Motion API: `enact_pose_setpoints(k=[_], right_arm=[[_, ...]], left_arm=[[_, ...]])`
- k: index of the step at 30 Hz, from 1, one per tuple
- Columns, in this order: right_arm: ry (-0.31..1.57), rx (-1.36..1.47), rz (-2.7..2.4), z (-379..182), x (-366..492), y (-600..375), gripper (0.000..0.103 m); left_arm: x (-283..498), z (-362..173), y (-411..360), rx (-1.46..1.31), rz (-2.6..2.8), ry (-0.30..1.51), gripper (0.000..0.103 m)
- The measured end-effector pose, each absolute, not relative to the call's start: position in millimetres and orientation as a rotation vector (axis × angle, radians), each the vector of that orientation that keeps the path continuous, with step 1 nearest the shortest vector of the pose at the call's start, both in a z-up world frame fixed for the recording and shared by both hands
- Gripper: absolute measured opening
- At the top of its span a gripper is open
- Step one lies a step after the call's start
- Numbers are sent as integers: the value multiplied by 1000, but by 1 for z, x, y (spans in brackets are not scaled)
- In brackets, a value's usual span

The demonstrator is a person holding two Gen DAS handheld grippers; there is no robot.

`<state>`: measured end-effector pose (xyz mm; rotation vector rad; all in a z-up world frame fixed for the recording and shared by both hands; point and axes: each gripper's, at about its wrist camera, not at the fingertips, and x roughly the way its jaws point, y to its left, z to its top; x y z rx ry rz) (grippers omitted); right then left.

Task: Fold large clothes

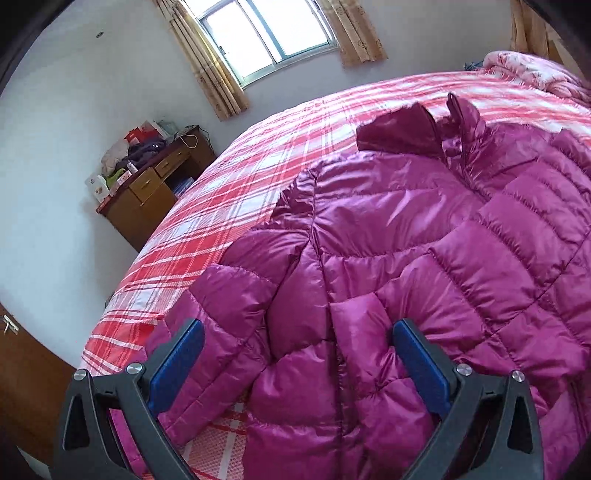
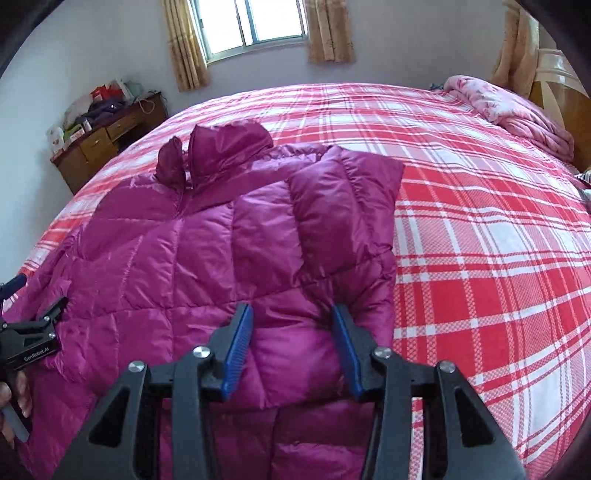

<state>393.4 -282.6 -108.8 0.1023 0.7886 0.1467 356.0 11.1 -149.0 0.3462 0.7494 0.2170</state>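
A magenta quilted down jacket (image 1: 406,240) lies spread on the red plaid bed, collar toward the window. In the right wrist view the jacket (image 2: 177,266) has its right sleeve (image 2: 343,206) folded over onto the body. My left gripper (image 1: 297,332) is open, its blue pads either side of the jacket's left sleeve and side seam, close above the fabric. My right gripper (image 2: 291,314) is open with jaws partly apart over the jacket's lower right part, near the folded sleeve's cuff. The left gripper also shows at the left edge of the right wrist view (image 2: 33,306).
The bed (image 2: 480,258) has a red and white plaid sheet. A pink floral quilt (image 2: 509,107) is bunched at the far right by the headboard. A cluttered wooden desk (image 1: 147,188) stands left of the bed under a curtained window (image 1: 266,33).
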Motion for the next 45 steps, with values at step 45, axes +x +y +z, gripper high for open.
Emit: enact_pose_setpoints(k=[45], right_arm=[[869,-48,159,-142,380,-206,79]], left_arm=[[392,-183,-4,103,35,878,102]])
